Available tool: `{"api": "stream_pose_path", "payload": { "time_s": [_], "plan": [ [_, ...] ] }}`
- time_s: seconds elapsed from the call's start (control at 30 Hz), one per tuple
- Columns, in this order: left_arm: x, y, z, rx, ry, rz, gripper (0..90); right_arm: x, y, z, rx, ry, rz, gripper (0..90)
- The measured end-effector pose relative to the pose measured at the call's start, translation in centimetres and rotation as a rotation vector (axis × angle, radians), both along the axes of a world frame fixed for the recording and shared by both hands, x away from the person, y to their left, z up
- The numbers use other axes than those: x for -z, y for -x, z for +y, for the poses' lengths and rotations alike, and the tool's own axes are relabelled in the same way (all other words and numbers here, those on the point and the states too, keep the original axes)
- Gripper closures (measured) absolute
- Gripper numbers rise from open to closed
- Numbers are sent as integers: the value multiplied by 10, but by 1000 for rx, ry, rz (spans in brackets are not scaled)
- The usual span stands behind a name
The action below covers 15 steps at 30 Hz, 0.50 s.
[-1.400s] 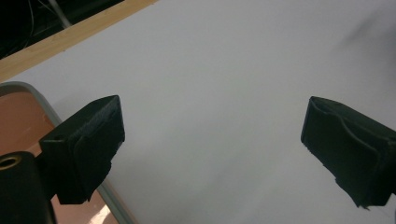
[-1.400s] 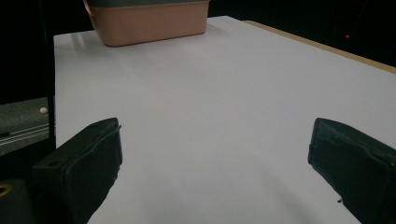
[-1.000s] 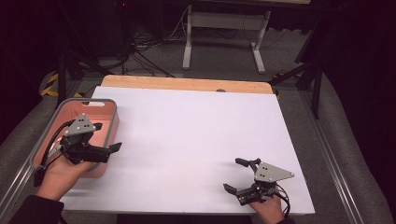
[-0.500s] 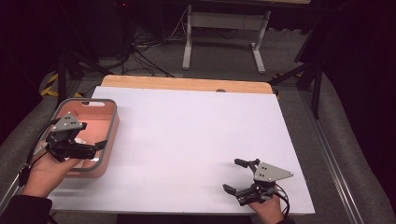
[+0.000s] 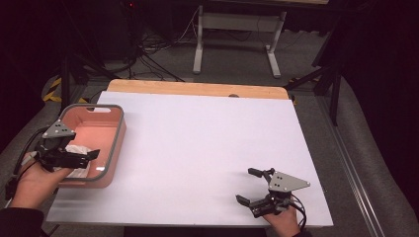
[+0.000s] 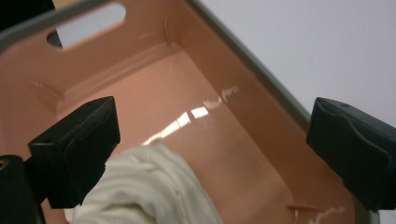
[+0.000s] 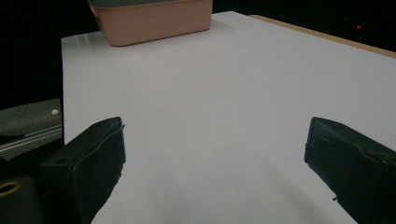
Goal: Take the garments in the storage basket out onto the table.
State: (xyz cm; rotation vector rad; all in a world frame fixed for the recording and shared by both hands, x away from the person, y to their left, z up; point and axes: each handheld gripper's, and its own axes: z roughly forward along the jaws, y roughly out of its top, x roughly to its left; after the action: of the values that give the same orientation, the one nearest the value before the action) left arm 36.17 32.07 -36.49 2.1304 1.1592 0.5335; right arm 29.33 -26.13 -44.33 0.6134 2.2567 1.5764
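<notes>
White cloth [image 6: 144,186] in bin [image 5: 116,140] (pink)

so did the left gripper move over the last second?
Yes. The left gripper went from the pink bin's table-side rim back toward the person, now open above the white cloth inside the bin.

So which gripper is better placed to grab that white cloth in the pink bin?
Left. The left gripper hangs open over the white cloth in the pink bin; the right gripper is far across the table.
</notes>
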Motion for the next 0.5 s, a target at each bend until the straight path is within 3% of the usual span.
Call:
{"api": "stream_pose_path", "payload": {
  "time_s": [0.1,0.3,0.5],
  "plan": [
    [5,-1,8,-16,-1,33,21,0,0,0,-10,-2,2,52],
    [12,-4,19,-59,-19,60,22,1,0,2,-26,2,5,52],
    [21,-7,27,-81,-45,58,26,1,0,2,-30,3,7,52]
  ]
}}
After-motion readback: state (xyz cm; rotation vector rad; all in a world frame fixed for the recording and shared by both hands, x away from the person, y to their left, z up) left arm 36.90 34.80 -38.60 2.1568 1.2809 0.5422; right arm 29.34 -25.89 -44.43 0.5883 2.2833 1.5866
